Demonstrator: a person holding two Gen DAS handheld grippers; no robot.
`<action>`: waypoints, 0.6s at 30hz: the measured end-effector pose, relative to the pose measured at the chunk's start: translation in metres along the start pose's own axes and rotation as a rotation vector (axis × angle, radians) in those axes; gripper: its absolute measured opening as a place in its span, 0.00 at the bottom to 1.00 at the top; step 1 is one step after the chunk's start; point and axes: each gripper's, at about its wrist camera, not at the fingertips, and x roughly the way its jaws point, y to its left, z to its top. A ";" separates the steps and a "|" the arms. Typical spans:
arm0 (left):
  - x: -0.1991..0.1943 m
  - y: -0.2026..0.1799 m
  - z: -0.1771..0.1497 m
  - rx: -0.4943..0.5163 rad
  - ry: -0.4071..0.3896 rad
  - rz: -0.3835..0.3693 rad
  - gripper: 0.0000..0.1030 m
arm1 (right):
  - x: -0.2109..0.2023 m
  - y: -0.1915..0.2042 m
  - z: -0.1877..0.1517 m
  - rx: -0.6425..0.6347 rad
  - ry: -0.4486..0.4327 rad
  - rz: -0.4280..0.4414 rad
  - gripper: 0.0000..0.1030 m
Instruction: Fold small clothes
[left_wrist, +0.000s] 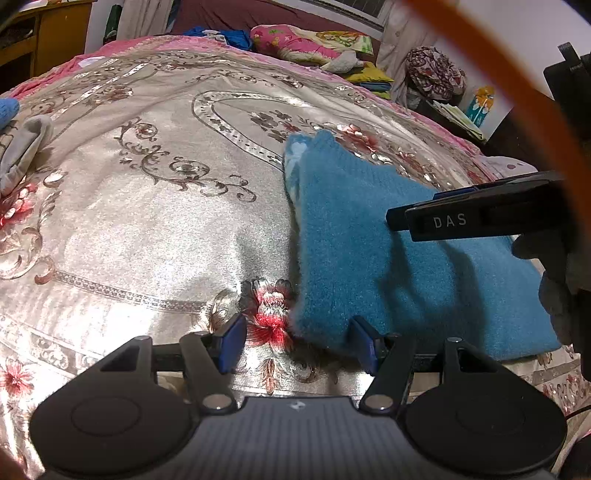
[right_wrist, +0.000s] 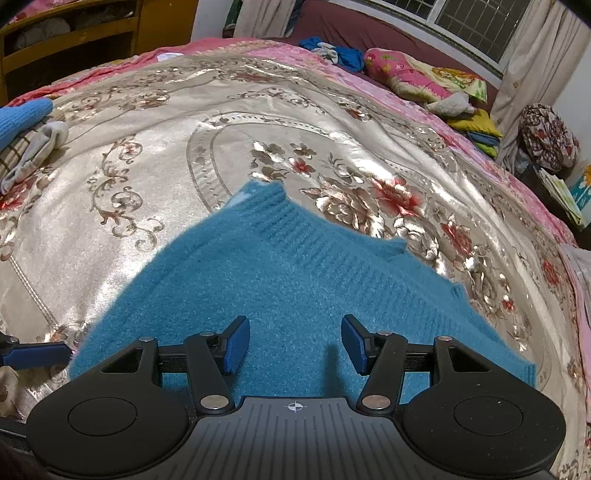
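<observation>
Blue knit lying flat on the bed, both my grippers released over it.

The teal sweater (right_wrist: 295, 295) lies spread on the floral bedspread (right_wrist: 147, 206), ribbed hem toward the headboard. My right gripper (right_wrist: 293, 343) hovers above its middle, jaws spread and gripping nothing. My left gripper (left_wrist: 297, 341) straddles the near left corner, jaws released, one pad over fabric, the other over the bedspread. I judge I'm lining up for the next fold. More small clothes (right_wrist: 26, 140) wait at the far left.
</observation>
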 end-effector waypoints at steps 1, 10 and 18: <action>0.000 0.000 0.000 0.000 0.000 -0.001 0.64 | 0.000 0.000 0.000 0.000 0.000 0.000 0.53; 0.000 -0.001 -0.001 -0.001 0.001 -0.005 0.65 | 0.000 0.000 0.000 0.000 0.002 -0.002 0.54; 0.000 -0.001 -0.001 0.000 0.001 -0.005 0.65 | 0.001 0.000 0.000 0.000 0.002 -0.004 0.54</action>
